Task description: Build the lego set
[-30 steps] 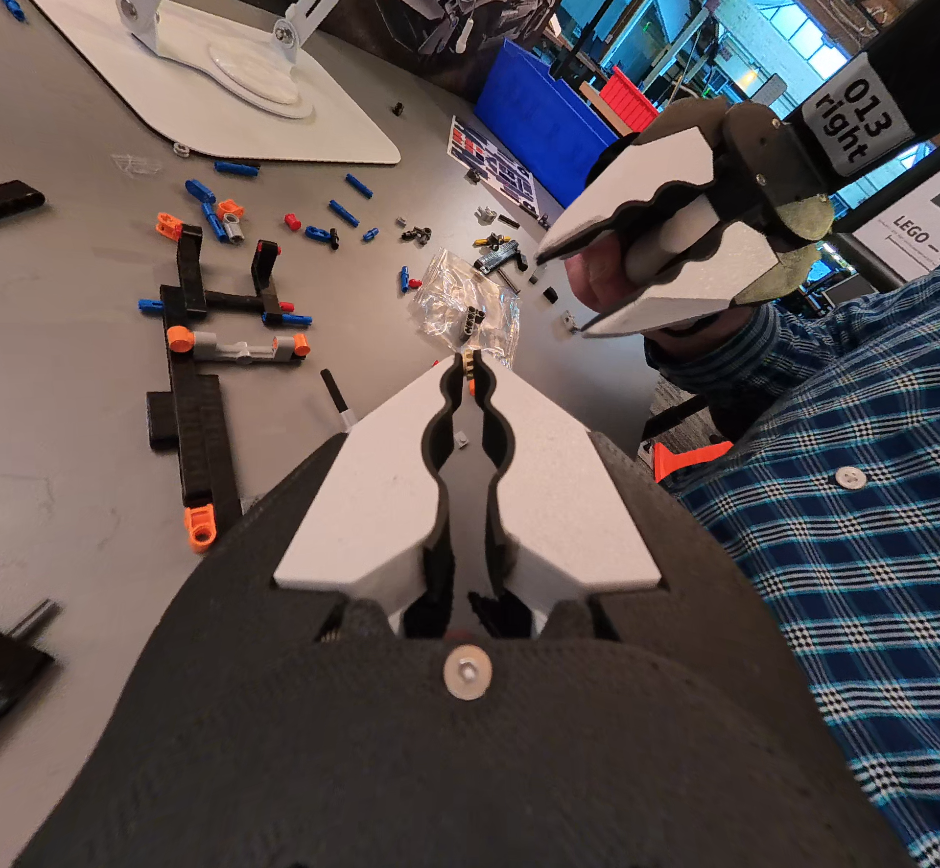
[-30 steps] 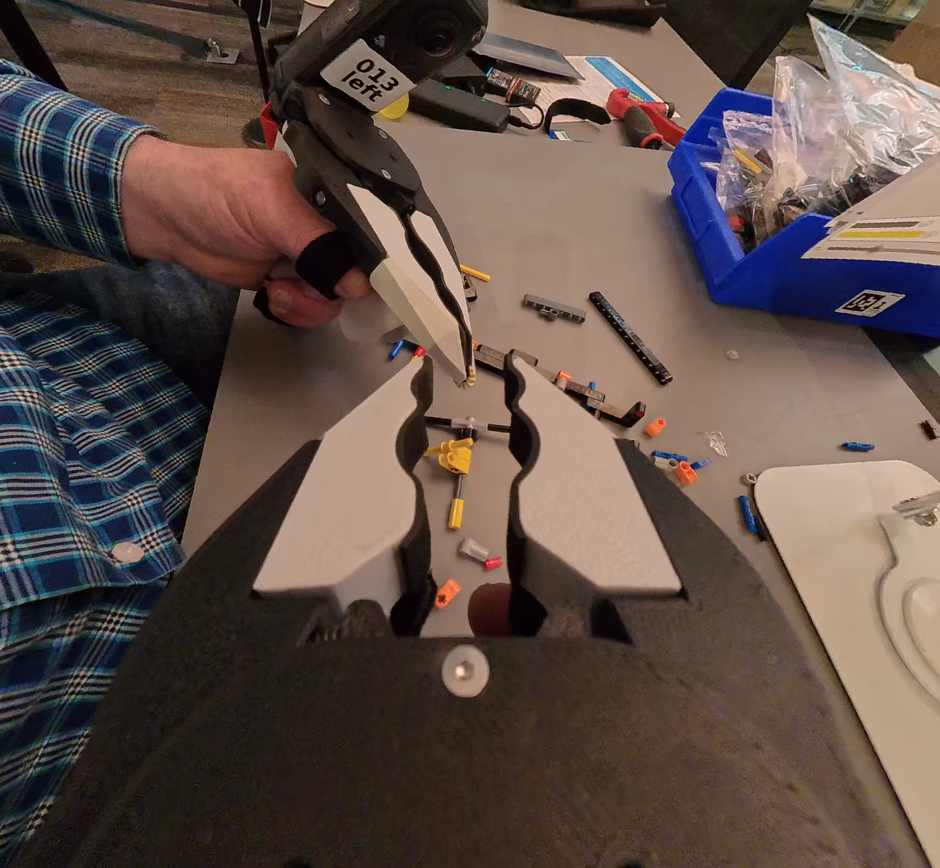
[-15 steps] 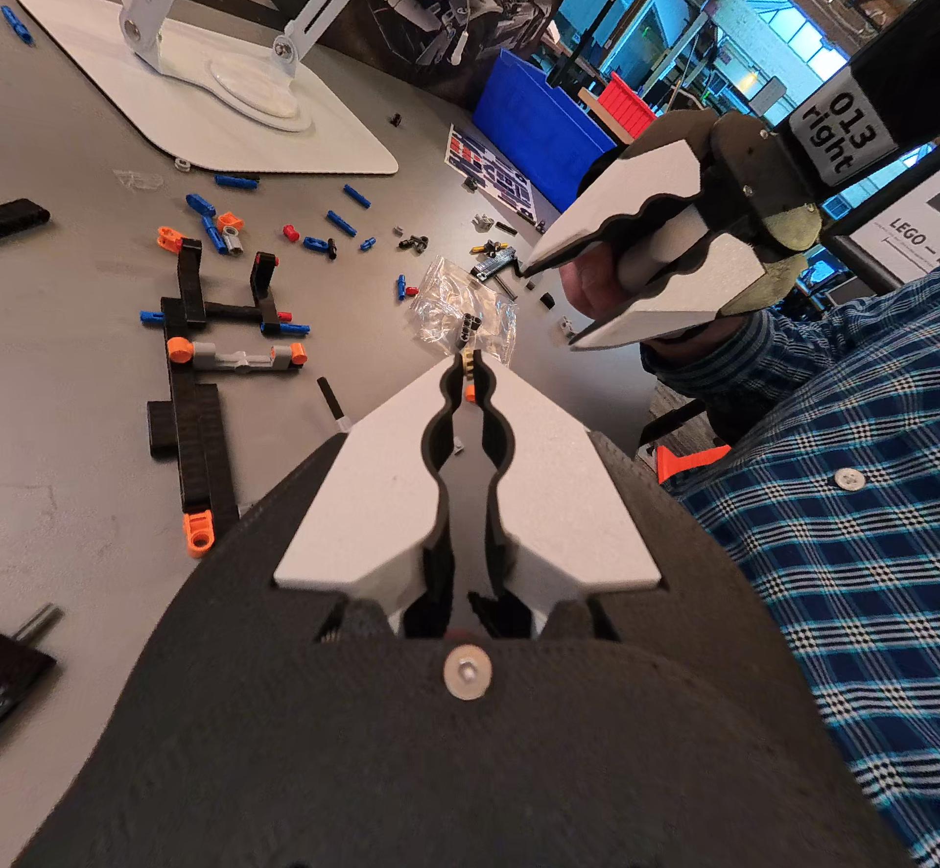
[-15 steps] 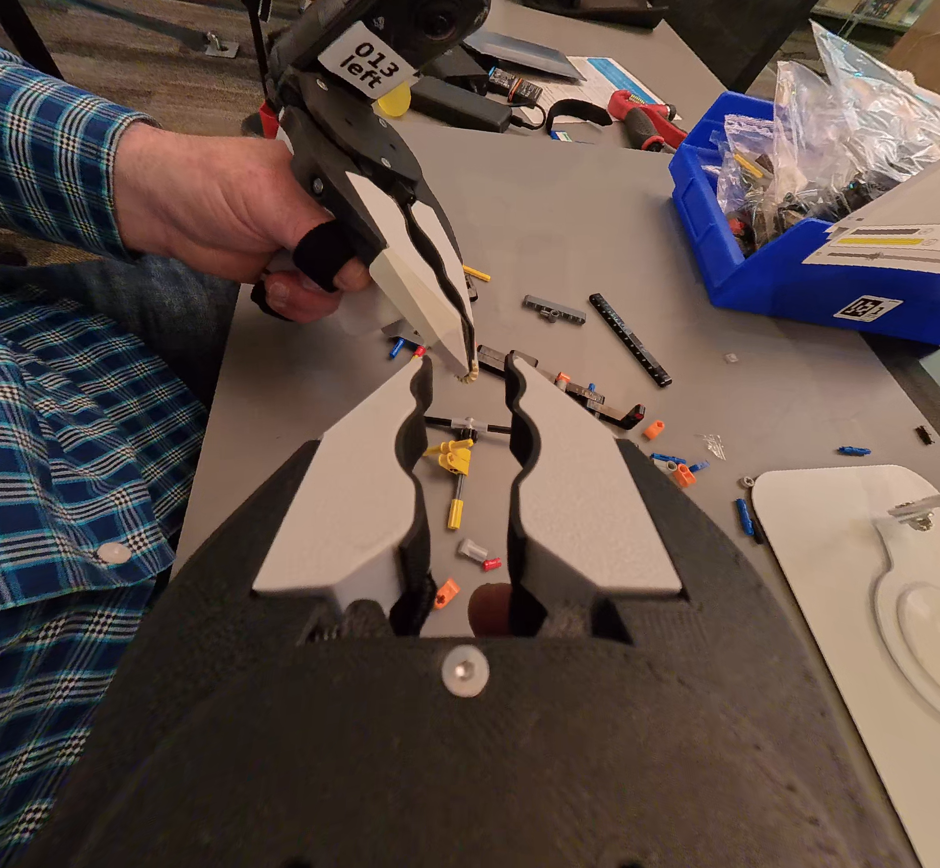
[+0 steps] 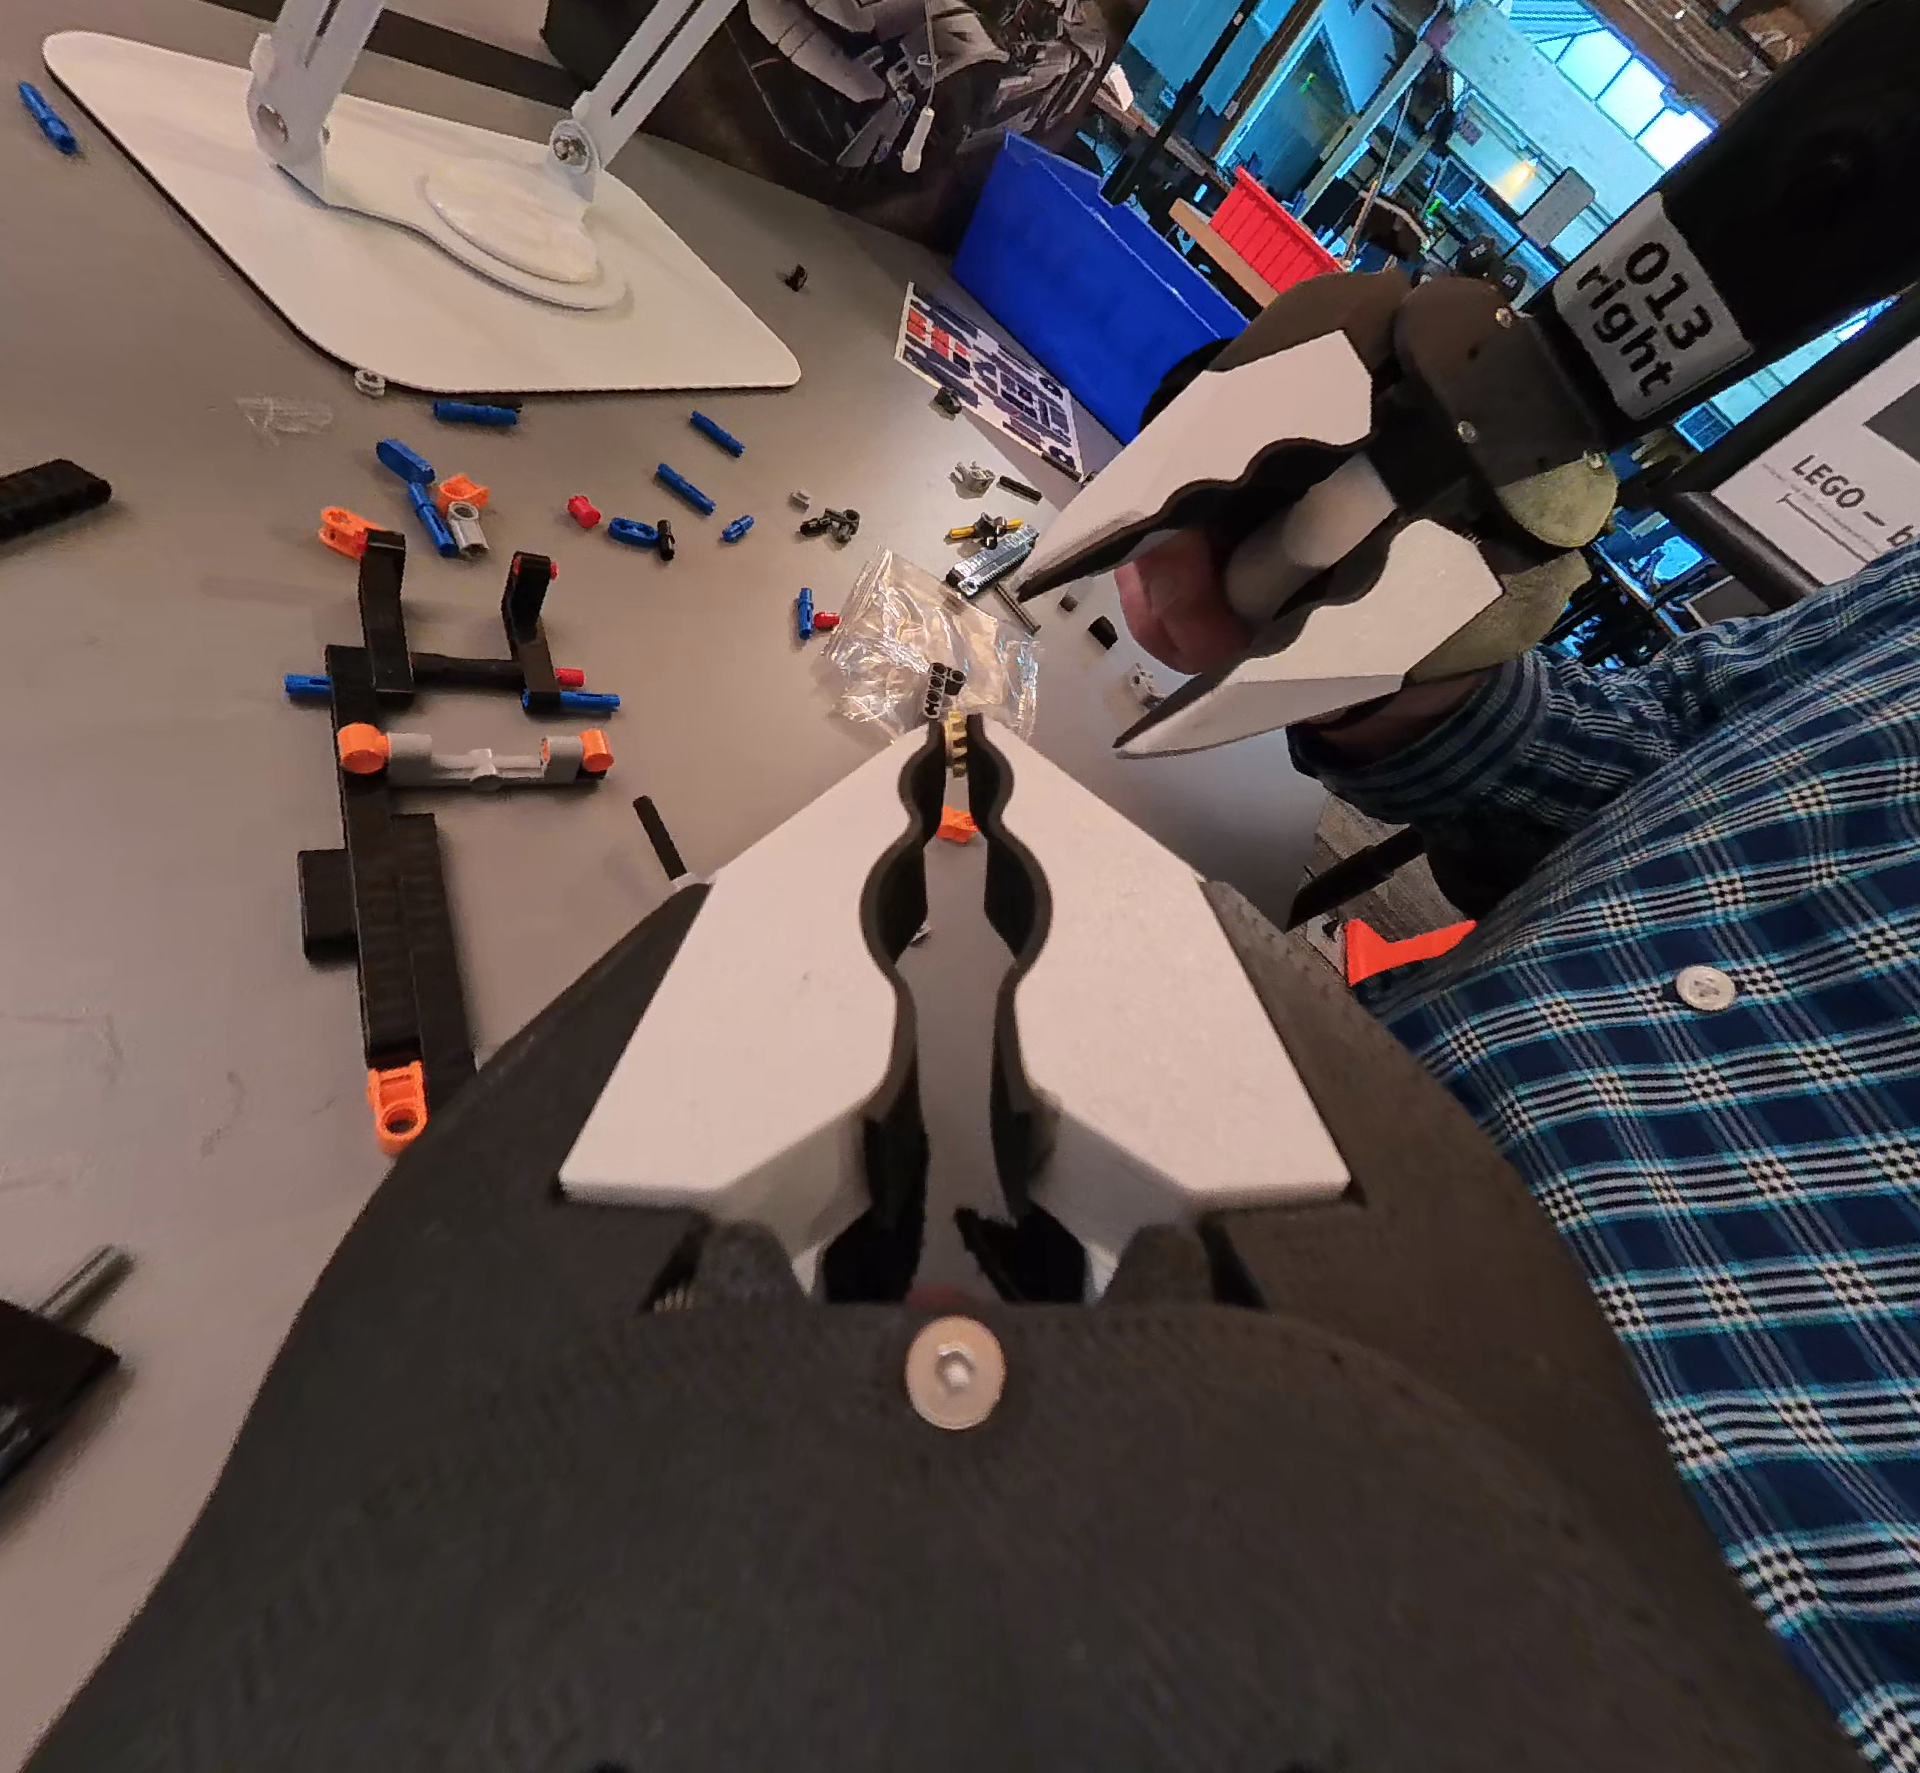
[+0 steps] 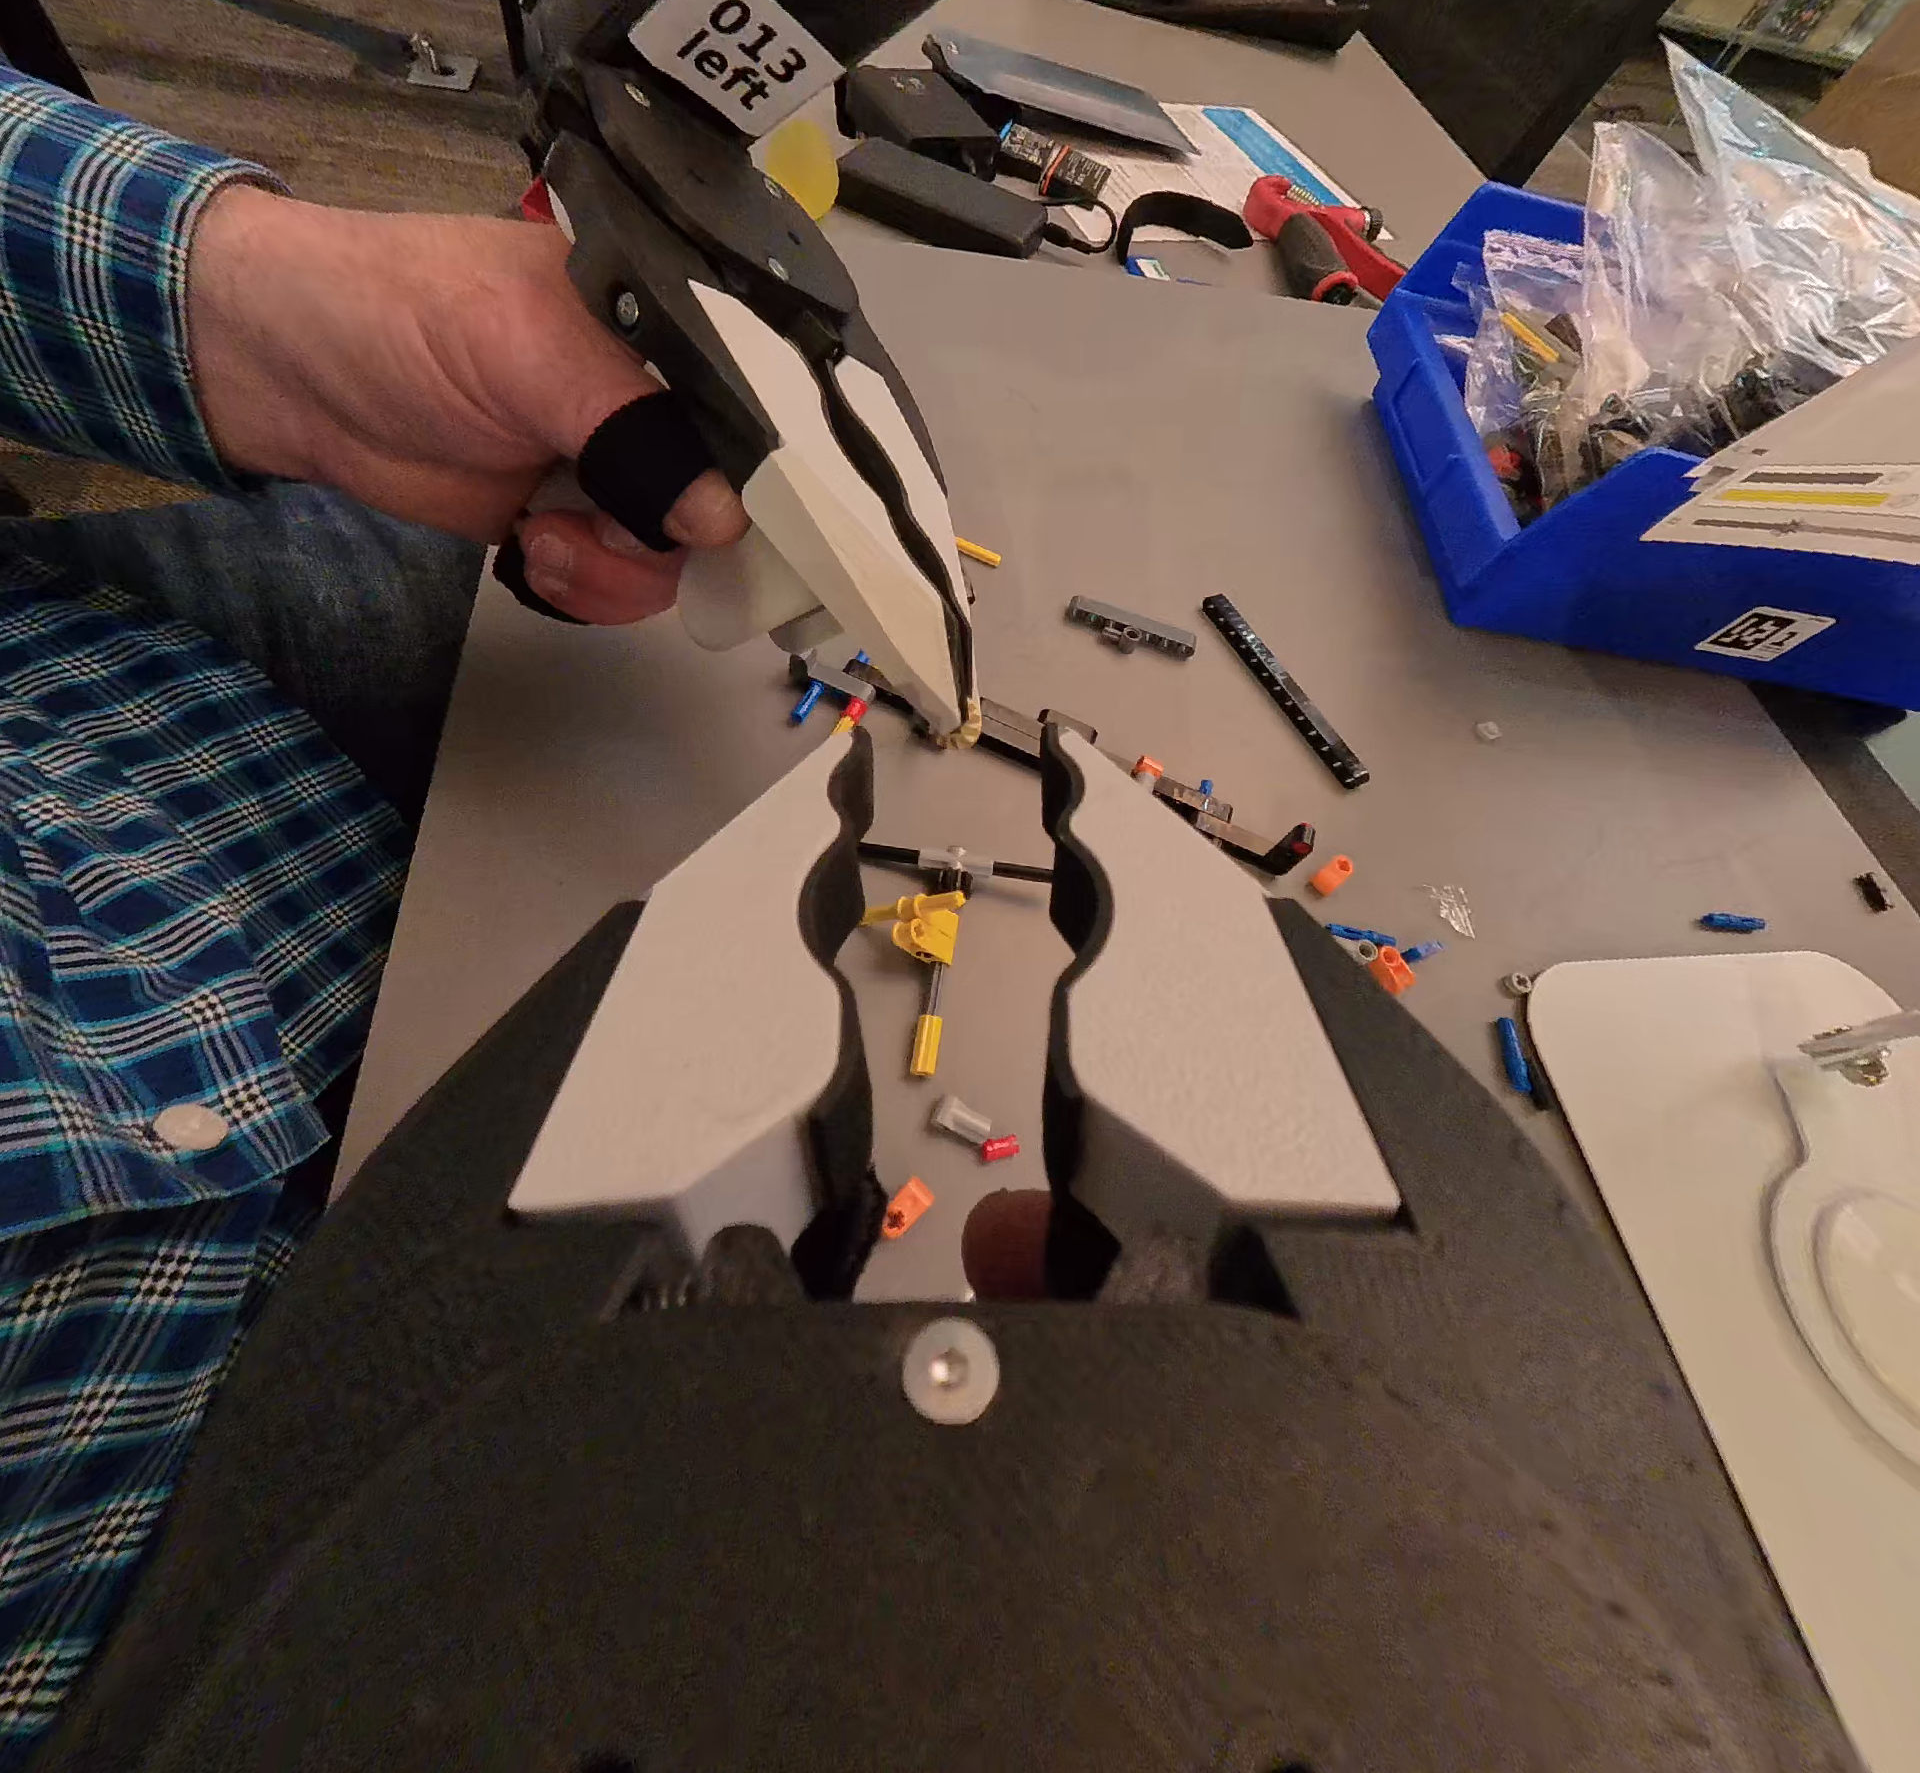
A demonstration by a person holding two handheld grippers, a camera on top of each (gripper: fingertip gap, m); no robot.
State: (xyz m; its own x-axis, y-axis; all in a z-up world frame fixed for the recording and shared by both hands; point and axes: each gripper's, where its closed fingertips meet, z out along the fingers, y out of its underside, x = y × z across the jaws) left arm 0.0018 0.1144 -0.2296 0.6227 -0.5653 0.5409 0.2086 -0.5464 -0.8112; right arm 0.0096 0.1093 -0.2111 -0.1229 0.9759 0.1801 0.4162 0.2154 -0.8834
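Observation:
My left gripper (image 5: 954, 736) is shut on a small tan gear (image 5: 954, 742), held above the grey table; it also shows in the right wrist view (image 6: 961, 721) with the gear (image 6: 968, 726) at its tips. My right gripper (image 6: 951, 757) is open and empty, just in front of the left one's tips; in the left wrist view (image 5: 1070, 663) it hangs at the upper right. A black beam assembly (image 5: 384, 850) with orange and blue pins lies at the left. A yellow connector on an axle (image 6: 928, 934) lies between my right fingers.
A blue bin (image 6: 1621, 528) holds bags of parts. A white stand base (image 5: 416, 269) sits at the back. A clear bag (image 5: 925, 643), loose blue pins (image 5: 686, 487), a long black beam (image 6: 1283, 689) and a grey beam (image 6: 1130, 627) are scattered around. A person's plaid sleeve (image 5: 1662, 1048) is close. Left and right tips are no more than a few centimetres apart. Left tips and right tips are each some 20 cm from the grey beam (image 6: 1130, 627).
The left gripper with the gear has lowered slightly towards the right gripper's open tips. The right gripper has stayed open and drifted a little nearer.

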